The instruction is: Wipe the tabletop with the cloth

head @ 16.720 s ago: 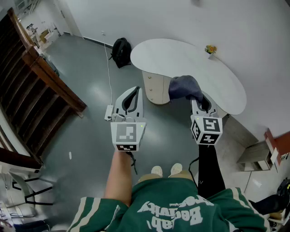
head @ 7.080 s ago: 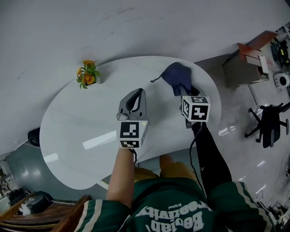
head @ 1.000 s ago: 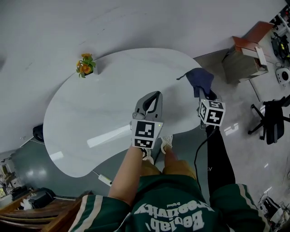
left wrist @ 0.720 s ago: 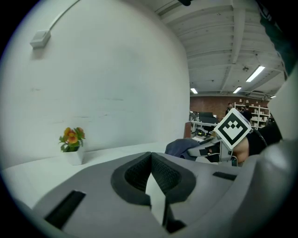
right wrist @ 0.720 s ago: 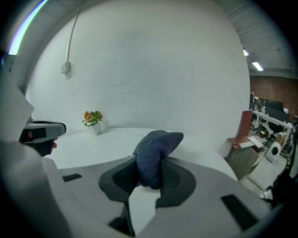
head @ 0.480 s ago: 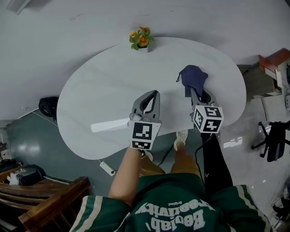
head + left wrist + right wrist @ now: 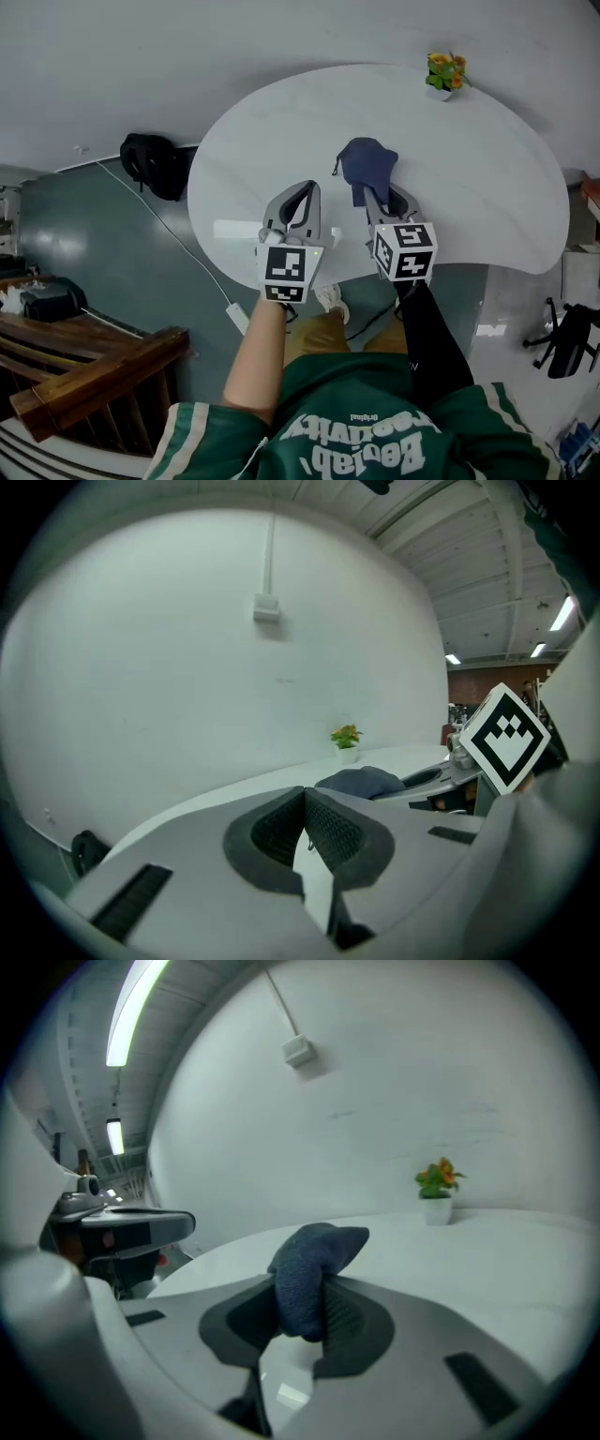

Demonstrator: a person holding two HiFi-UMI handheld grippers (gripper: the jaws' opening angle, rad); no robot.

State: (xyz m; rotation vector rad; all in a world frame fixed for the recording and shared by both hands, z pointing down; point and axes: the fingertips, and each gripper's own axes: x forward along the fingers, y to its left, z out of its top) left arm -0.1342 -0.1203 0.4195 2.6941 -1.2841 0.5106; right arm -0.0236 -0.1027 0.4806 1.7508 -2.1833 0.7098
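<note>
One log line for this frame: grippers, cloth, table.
left gripper: shut, empty | right gripper: shut on cloth | cloth over tabletop, contact unclear | potted plant at far edge
</note>
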